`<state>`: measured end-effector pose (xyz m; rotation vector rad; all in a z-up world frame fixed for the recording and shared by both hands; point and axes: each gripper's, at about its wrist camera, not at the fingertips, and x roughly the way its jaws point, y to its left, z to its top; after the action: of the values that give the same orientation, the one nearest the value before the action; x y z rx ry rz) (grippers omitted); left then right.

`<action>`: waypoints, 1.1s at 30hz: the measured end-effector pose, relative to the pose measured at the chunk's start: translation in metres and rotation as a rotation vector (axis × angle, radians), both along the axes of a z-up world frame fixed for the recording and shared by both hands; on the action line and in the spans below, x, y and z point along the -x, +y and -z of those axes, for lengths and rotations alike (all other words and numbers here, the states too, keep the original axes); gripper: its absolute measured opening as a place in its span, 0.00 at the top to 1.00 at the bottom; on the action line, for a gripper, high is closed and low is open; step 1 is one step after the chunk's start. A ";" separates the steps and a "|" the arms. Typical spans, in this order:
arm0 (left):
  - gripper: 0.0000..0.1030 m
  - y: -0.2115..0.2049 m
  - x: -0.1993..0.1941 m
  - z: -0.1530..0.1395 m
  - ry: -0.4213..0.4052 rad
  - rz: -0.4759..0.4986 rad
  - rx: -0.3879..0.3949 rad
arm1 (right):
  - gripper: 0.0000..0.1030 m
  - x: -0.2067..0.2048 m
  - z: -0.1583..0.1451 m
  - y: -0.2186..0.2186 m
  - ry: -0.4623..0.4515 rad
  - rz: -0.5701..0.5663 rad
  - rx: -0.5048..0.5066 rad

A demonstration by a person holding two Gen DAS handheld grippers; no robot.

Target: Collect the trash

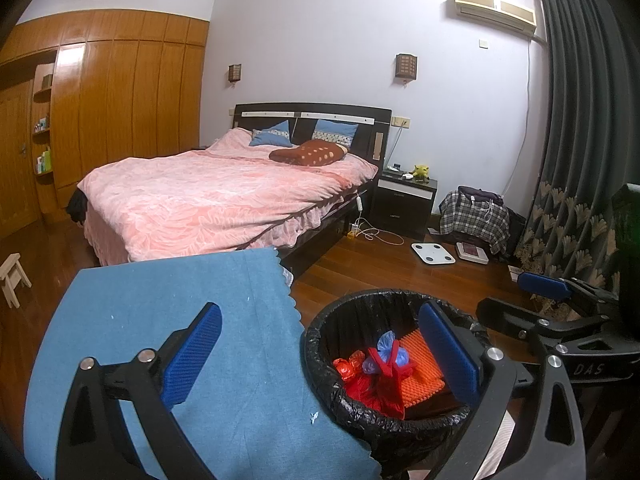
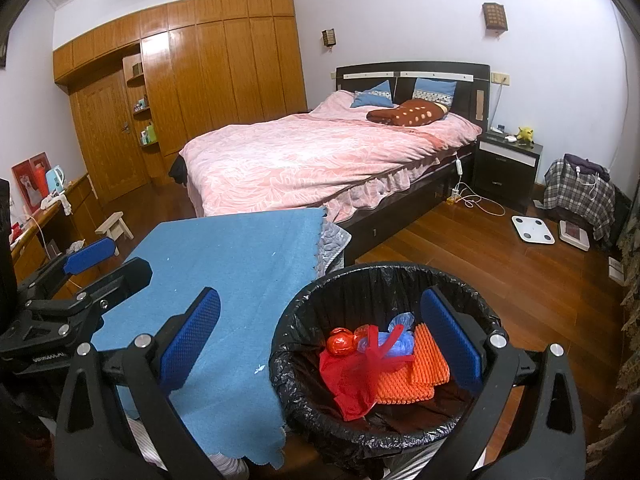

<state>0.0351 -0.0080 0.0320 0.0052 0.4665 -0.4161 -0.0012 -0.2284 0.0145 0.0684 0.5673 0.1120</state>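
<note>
Blue-padded and spread wide with nothing between its fingers, the left gripper (image 1: 320, 356) hovers level over the bin's (image 1: 320, 344) near rim and the blue cloth (image 1: 180, 292); the right gripper (image 2: 324, 336) hangs just beside it, equally spread. Red and orange trash (image 2: 376, 364) lies inside the bin. Bare wooden floor (image 2: 500, 280) stretches beyond, toward the bed (image 2: 320, 160).

"DAS" on right gripper (image 1: 538, 294)

One lined bin (image 2: 384, 280) is seen, with one orange foam sheet (image 2: 416, 376), one red bag (image 2: 352, 384), one blue bag (image 2: 396, 336) and one foil ball (image 2: 340, 342) counted inside. One blue cloth (image 2: 232, 288), two floor scales (image 2: 533, 229), two wall lamps (image 2: 495, 16), two blue pillows (image 2: 374, 96) are noted.
</note>
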 end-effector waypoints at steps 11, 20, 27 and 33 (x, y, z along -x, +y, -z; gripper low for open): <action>0.06 0.000 0.000 -0.001 0.001 -0.001 -0.001 | 0.05 0.000 -0.001 0.000 0.001 0.000 0.000; 0.06 0.000 0.000 -0.001 0.001 0.000 -0.001 | 0.05 0.000 -0.001 -0.001 0.002 0.000 -0.001; 0.06 0.001 0.001 -0.002 0.002 -0.001 -0.001 | 0.05 0.000 0.001 0.001 0.005 0.000 -0.001; 0.06 0.001 0.000 -0.001 0.003 0.000 0.000 | 0.05 0.000 0.003 0.002 0.006 0.000 -0.001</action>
<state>0.0352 -0.0071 0.0325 0.0049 0.4699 -0.4156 -0.0007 -0.2265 0.0115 0.0695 0.5730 0.1124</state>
